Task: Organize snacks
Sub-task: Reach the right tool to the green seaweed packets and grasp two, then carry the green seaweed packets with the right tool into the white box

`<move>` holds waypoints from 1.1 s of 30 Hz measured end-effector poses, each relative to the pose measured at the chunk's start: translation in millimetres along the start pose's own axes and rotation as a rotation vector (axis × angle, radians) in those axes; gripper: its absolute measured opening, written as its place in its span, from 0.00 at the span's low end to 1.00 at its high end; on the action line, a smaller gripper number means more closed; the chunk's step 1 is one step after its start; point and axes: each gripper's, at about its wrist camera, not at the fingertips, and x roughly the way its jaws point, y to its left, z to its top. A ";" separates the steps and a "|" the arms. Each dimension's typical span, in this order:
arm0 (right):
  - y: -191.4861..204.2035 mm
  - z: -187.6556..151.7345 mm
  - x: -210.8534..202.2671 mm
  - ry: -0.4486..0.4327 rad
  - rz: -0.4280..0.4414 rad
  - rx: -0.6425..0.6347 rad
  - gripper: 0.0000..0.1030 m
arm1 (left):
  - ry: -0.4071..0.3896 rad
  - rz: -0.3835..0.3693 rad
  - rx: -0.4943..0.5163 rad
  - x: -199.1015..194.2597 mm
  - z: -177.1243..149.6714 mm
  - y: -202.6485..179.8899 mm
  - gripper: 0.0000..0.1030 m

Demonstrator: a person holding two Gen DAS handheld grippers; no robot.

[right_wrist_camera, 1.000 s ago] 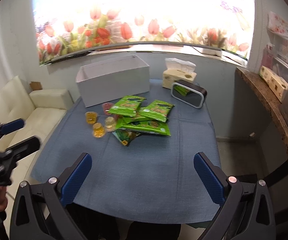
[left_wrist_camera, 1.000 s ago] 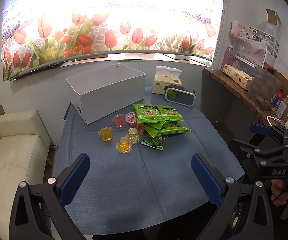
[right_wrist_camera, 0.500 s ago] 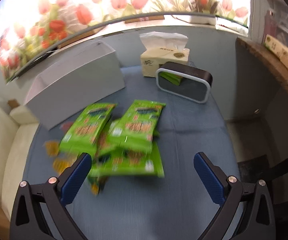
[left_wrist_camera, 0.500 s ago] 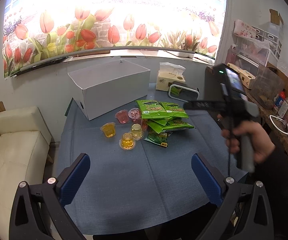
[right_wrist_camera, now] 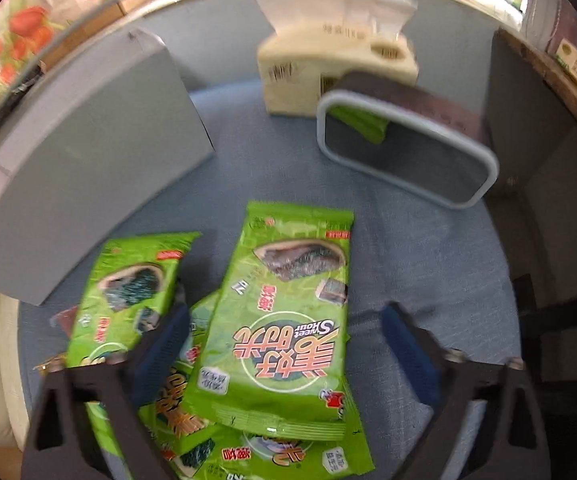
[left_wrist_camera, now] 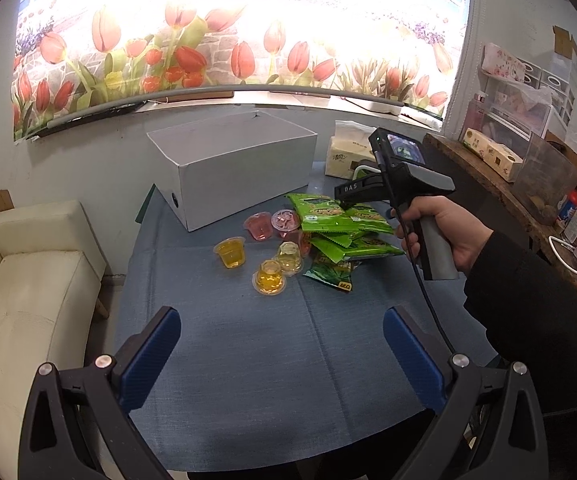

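Note:
A pile of green snack packets [left_wrist_camera: 340, 224] lies mid-table, with several jelly cups [left_wrist_camera: 230, 252] in yellow and pink to its left. A person's hand [left_wrist_camera: 448, 232] holds my right gripper [right_wrist_camera: 286, 332] pointing steeply down over the pile. Its jaws are closing, and the top green packet [right_wrist_camera: 284, 312] lies between the blue pads without either pad pressing on it. A second packet [right_wrist_camera: 128, 292] lies beside it to the left. My left gripper [left_wrist_camera: 280, 324] hangs open over the near part of the blue tablecloth [left_wrist_camera: 268, 360], holding nothing.
An open white box [left_wrist_camera: 240, 176] stands behind the snacks on the left. A tissue box [right_wrist_camera: 328, 64] and a dark, white-rimmed container [right_wrist_camera: 404, 152] on its side stand at the back right. A cream sofa [left_wrist_camera: 28, 280] is left of the table, a cluttered wooden shelf [left_wrist_camera: 488, 172] right.
The right gripper swung in from the right and dropped close over the green packets, its jaws narrowing. The left gripper has barely shifted.

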 end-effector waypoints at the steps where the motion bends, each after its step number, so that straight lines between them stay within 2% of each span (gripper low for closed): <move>1: -0.7 0.0 4.3 0.020 0.018 0.009 0.74 | 0.002 -0.002 -0.002 0.5 0.3 0.9 1.00; 7: 1.3 -1.2 4.1 0.021 0.033 0.004 0.71 | 0.002 0.000 -0.005 2.3 -1.1 3.3 1.00; 9: 1.6 -5.3 -4.6 0.016 0.066 0.000 0.70 | 0.005 0.002 -0.008 4.4 -0.7 3.5 1.00; 13: -6.4 -16.7 -27.2 -0.016 0.071 -0.002 0.70 | 0.008 0.004 -0.008 12.2 4.3 0.5 1.00; 16: -19.3 -36.0 -48.8 -0.032 0.098 -0.002 0.70 | 0.012 0.013 -0.003 21.9 12.2 -4.2 1.00; 20: -46.0 -59.1 -73.9 -0.077 0.111 -0.014 0.70 | 0.028 0.029 0.000 49.8 31.9 -15.2 1.00; 24: -75.0 -102.2 -99.6 -0.128 0.132 -0.036 0.70 | 0.052 0.050 0.007 88.3 53.5 -28.2 1.00; 27: -98.1 -141.1 -118.7 -0.153 0.153 -0.018 0.70 | 0.077 0.079 -0.024 124.2 72.4 -36.1 1.00; 30: -112.2 -173.5 -131.8 -0.183 0.141 -0.022 0.70 | 0.108 0.094 -0.009 158.5 87.8 -51.2 1.00; 33: -122.0 -197.0 -135.0 -0.198 0.165 -0.010 0.70 | 0.129 0.178 0.031 191.4 99.1 -71.3 1.00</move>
